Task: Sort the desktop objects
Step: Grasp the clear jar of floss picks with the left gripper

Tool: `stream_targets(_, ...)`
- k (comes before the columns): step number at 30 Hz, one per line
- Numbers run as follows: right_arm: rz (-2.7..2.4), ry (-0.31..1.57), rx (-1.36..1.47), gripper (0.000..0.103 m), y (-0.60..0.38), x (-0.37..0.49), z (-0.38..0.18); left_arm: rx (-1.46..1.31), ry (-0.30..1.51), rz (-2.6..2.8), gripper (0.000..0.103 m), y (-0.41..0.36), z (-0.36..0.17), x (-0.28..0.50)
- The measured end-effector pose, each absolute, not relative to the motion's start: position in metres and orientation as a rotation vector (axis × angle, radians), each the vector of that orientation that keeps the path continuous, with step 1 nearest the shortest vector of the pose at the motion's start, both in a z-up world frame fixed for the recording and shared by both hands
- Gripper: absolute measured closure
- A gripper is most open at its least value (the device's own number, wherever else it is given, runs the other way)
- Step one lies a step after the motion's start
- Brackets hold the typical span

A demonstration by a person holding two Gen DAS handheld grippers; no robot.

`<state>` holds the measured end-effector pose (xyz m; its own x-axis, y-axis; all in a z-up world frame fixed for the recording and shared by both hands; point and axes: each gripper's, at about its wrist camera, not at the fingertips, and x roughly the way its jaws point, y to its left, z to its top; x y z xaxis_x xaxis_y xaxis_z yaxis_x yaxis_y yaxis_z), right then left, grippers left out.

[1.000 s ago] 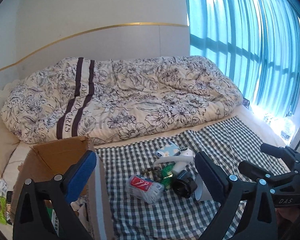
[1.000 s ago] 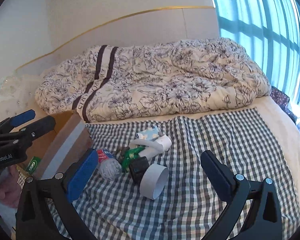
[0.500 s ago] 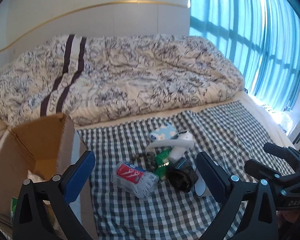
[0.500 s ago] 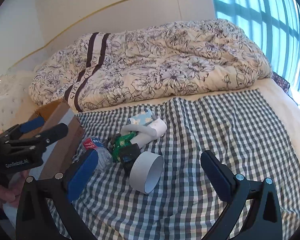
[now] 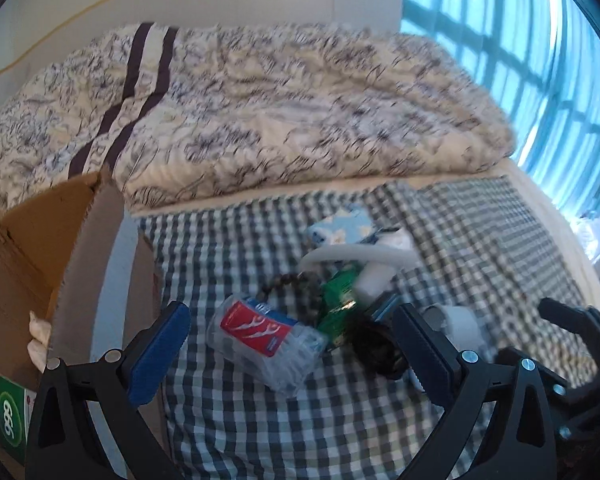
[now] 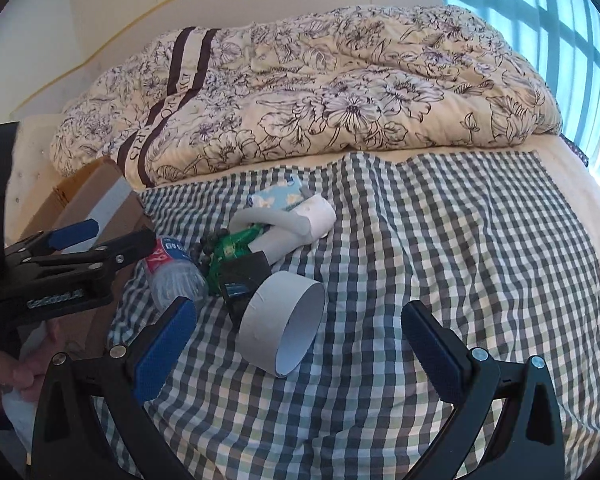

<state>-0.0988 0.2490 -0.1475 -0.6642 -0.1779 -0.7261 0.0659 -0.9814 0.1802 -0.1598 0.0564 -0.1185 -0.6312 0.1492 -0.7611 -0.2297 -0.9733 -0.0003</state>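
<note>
Right wrist view, both claws [image 6: 298, 332] [image 5: 290, 338] apart, one white tube [image 6: 280, 322], one clear bottle [image 5: 266, 338]

1. The left tongs [image 5: 288, 338] hang open over the checked cloth [image 5: 480, 240], and between their jaws lies a clear plastic bottle [image 5: 266, 338] with a red and blue label, on its side.
2. Just right of the bottle sit a green packet [image 5: 340, 300] and a black object [image 5: 376, 346], touching each other — the picture is blurred here.
3. Beyond the bottle lie a string of dark beads [image 5: 288, 284], a white curved strip [image 5: 356, 254] and a pale blue packet [image 5: 342, 228].
4. Left of the bottle stands an open cardboard box [image 5: 88, 248] — a green carton [image 5: 10, 416] shows inside it.
5. Right of the bottle, the right tongs [image 5: 572, 344] reach in from the edge.
6. Far beyond the bottle, a flowered quilt [image 5: 280, 100] lies heaped on the bed.
</note>
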Motion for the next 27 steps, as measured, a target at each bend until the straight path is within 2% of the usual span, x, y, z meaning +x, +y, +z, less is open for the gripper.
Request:
stream_targets(10,-2.704,-0.197,1.281,0.000,0.245,-0.102,-0.167,-1.439,0.049,2.685,0.000,0.049,-0.151,-0.184)
stream_targets(27,-2.663,-0.168,1.324,0.000,0.237,-0.110,-0.184,-1.597,0.110,2.710,0.000,0.050,-0.194,-0.209)
